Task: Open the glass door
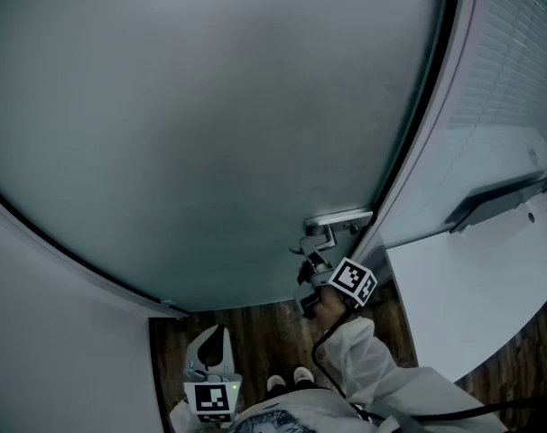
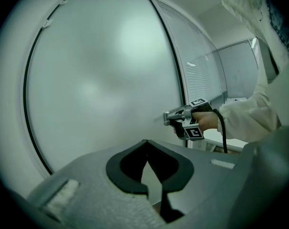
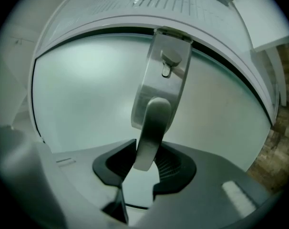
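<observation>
The frosted glass door (image 1: 210,124) fills most of the head view, framed in black. Its metal lever handle (image 1: 332,222) sits at the door's right edge. My right gripper (image 1: 310,258) reaches up to it, and in the right gripper view the handle's lever (image 3: 151,128) lies between the pads with my right gripper (image 3: 144,165) shut on it. The left gripper view shows the same grip from the side, right gripper (image 2: 177,121) at the handle (image 2: 168,115). My left gripper (image 1: 221,332) hangs low before the door, shut and holding nothing, tips together (image 2: 147,151).
A white wall panel with slatted blinds (image 1: 517,70) stands right of the door. Below it a white tabletop (image 1: 454,296) juts toward me. The floor (image 1: 273,327) is dark wood, with the person's shoes (image 1: 292,382) on it. A black cable (image 1: 323,345) trails from the right gripper.
</observation>
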{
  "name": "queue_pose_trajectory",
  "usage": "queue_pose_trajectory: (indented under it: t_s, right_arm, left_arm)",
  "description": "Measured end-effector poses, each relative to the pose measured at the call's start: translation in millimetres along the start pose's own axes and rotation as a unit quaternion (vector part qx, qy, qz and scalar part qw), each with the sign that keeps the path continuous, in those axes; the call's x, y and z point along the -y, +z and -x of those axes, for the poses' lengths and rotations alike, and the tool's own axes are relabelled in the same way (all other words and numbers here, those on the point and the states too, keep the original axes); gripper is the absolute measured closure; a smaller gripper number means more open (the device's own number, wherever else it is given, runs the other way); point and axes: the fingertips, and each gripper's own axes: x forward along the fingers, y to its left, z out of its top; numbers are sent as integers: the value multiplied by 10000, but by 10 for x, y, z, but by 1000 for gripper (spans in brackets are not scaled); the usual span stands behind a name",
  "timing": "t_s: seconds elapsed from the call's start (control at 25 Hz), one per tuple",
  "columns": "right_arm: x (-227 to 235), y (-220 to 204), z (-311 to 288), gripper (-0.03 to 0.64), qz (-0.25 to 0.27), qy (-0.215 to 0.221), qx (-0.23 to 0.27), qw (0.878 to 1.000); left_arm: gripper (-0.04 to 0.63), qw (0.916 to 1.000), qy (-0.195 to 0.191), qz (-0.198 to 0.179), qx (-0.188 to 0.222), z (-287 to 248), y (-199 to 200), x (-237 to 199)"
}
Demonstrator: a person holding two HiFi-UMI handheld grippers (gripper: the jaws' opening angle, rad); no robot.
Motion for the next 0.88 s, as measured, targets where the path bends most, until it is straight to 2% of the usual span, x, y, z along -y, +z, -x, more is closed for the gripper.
queue_pose_trajectory:
  t_s: [0.12, 0.24, 0.4, 0.52, 0.88]
  right_arm:
    - [6, 12, -27, 485, 249, -42, -288, 9993]
    - [-30, -35, -36, 485, 101, -108, -550, 9984]
    - [-156, -77, -17, 467, 2, -42, -607, 9981]
    - [-117, -91, -37, 436, -56, 1, -699, 9975]
    - [-40, -129, -50, 442, -106, -39, -877, 9961]
  left_arm:
    - [592, 10000, -52, -41, -23, -55, 6, 51]
    - [592, 9999, -113, -64, -111, -20, 69, 67]
    - [592, 9997, -142, -149, -101, 50, 239, 32]
    - [592, 9995, -178, -188, -166, 13, 211, 45]
    - [592, 9994, -179, -223, -211, -12, 214, 93]
